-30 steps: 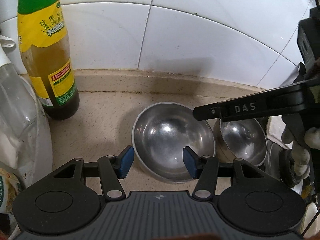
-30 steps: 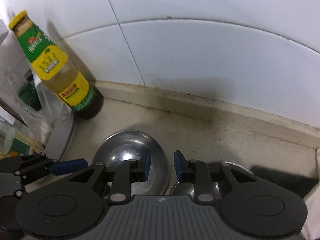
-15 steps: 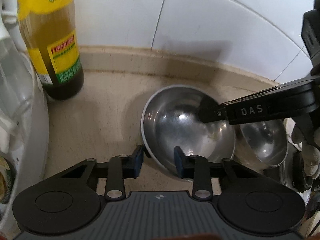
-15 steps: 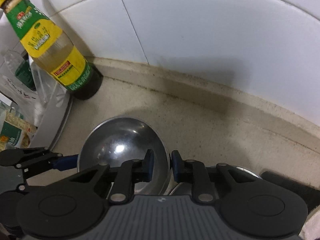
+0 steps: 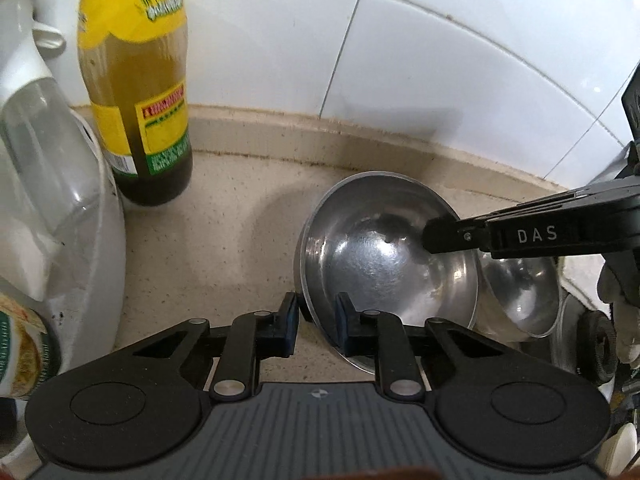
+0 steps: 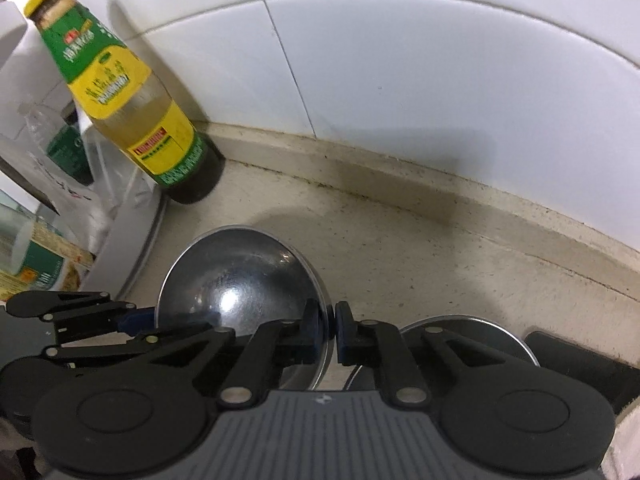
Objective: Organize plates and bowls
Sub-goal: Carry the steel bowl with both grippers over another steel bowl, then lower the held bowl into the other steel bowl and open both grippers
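Steel large bowl (image 5: 384,256), tilting off the counter (image 5: 224,240), is being pinched at opposite rims by left gripper (image 5: 316,330) and right gripper (image 6: 329,330), small bowl (image 5: 520,284) sitting just rightward.

You are working in a home kitchen: white wall tiles (image 5: 420,52), a speckled countertop (image 6: 460,276), a condiment bottle (image 5: 140,92), steel bowls (image 5: 384,256).

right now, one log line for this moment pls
left gripper: shut on large steel bowl rim | right gripper: shut on opposite rim | bowl tilted | small steel bowl beside
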